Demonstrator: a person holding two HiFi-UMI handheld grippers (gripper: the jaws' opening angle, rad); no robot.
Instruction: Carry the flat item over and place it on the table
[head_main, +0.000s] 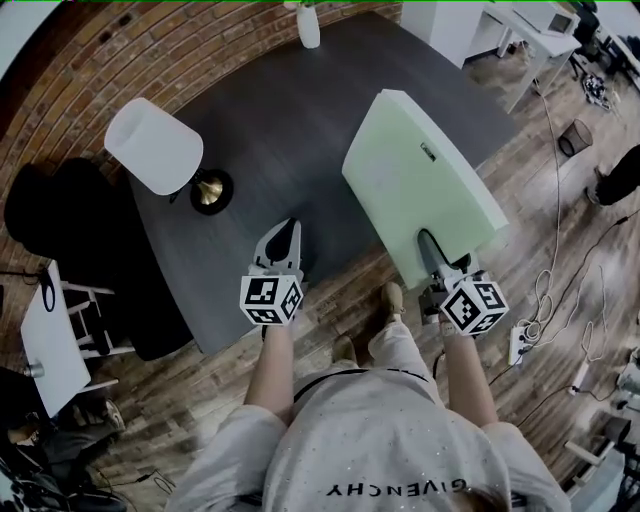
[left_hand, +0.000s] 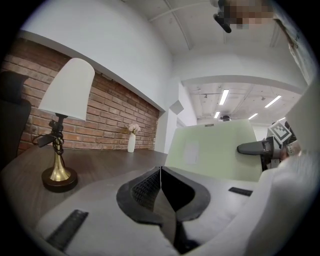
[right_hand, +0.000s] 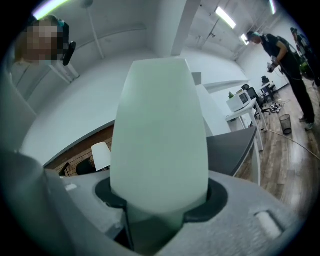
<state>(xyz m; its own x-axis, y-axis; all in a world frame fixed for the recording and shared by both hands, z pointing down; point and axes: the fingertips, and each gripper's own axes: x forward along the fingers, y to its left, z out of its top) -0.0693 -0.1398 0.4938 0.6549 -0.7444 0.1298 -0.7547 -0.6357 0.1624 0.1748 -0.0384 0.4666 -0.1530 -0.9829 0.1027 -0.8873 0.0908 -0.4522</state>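
Observation:
A pale green flat board (head_main: 420, 185) hangs tilted over the right part of the dark table (head_main: 270, 120). My right gripper (head_main: 432, 245) is shut on its near edge. In the right gripper view the board (right_hand: 160, 135) rises straight out from between the pads and fills the middle, with my right gripper (right_hand: 160, 210) clamped round its base. My left gripper (head_main: 285, 235) hovers over the table's near edge, shut with nothing in it. In the left gripper view its jaws (left_hand: 160, 172) meet in a thin line, and the board (left_hand: 215, 147) stands to the right.
A white-shaded lamp (head_main: 155, 145) with a brass foot stands on the table's left part, and a white vase (head_main: 309, 25) at its far edge. A brick wall runs behind. White desks, cables and a waste bin (head_main: 574, 136) lie to the right, where a person (right_hand: 285, 55) stands.

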